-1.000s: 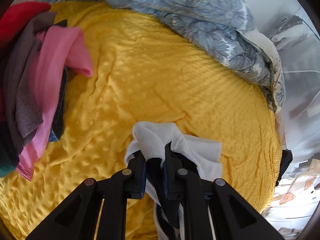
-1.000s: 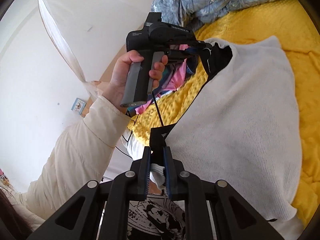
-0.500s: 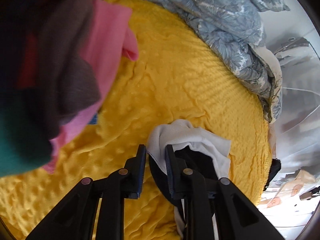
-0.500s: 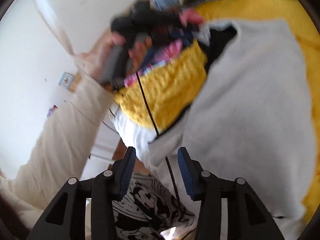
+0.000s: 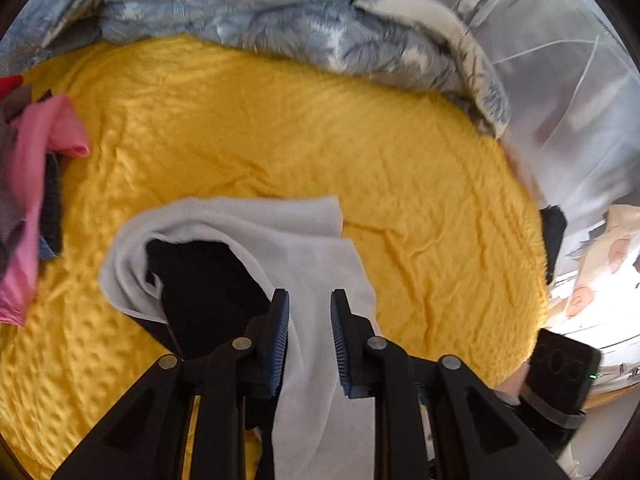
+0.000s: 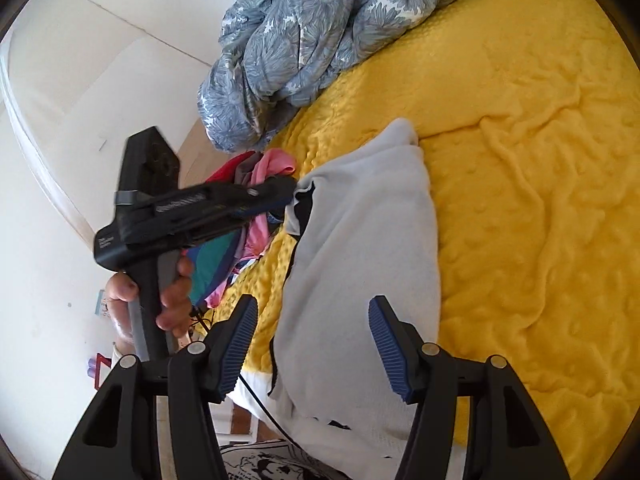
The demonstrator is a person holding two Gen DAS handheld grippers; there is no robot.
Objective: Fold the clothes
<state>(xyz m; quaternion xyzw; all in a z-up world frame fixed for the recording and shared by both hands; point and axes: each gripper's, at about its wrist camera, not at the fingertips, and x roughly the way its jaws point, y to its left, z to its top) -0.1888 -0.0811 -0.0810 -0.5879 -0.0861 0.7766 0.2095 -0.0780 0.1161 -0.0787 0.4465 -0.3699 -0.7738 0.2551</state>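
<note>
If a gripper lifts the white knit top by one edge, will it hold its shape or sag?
Probably sag: the white top lies draped in soft folds on the yellow bedspread. It looks thin, so likely light. Its dark lining shows at the opening, so the layers may slide apart.

The pile of clothes (image 5: 28, 184) is cut off at the left edge.

A light-grey knit garment with black lining (image 6: 360, 264) lies on the yellow textured bedspread (image 6: 520, 184), between a crumpled blue-grey floral duvet (image 6: 304, 36) behind and a heap of pink, red and teal clothes (image 5: 28, 184) at its left.
</note>
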